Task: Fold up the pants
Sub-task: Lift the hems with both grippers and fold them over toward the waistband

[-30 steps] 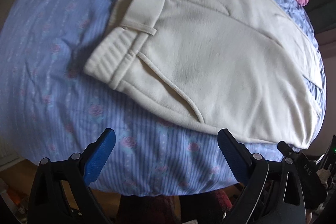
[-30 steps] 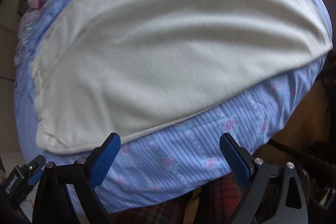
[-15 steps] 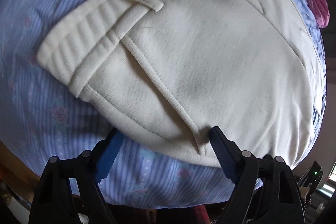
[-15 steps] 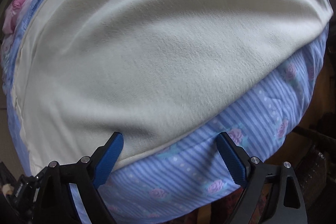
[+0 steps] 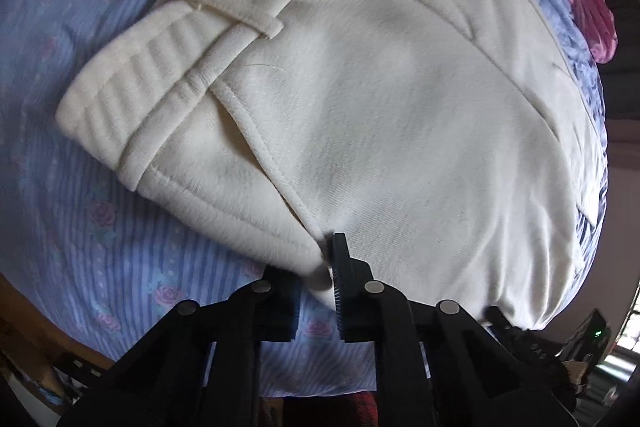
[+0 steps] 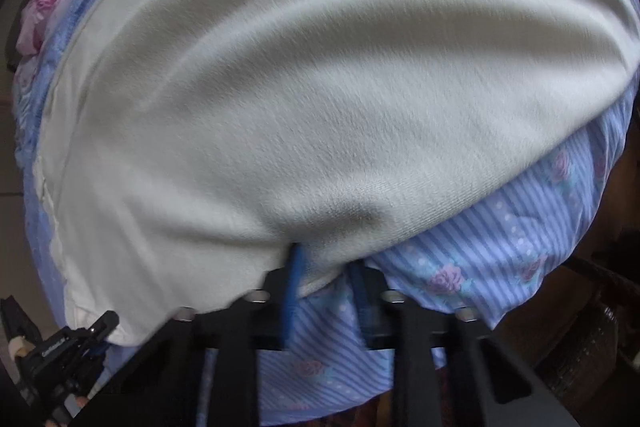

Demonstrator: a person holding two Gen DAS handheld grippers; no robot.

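Lay spread flat on the striped bedsheet, the cream pants, and was pinched at the near edge by the left gripper and right gripper, jaws just closed on cloth, probably for lifting that edge over evenly.

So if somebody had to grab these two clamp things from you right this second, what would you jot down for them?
Left gripper: jaws have just closed, pinching the near edge of the cream pants below the side pocket, near the waistband.
Right gripper: jaws have just closed on the same near edge, farther along the leg.
Pants lie flat on the blue striped sheet; pink bedding lies beyond.
Done: both grips taken.
Left: no fold of this edge made yet. Probably lift both together and carry it across.
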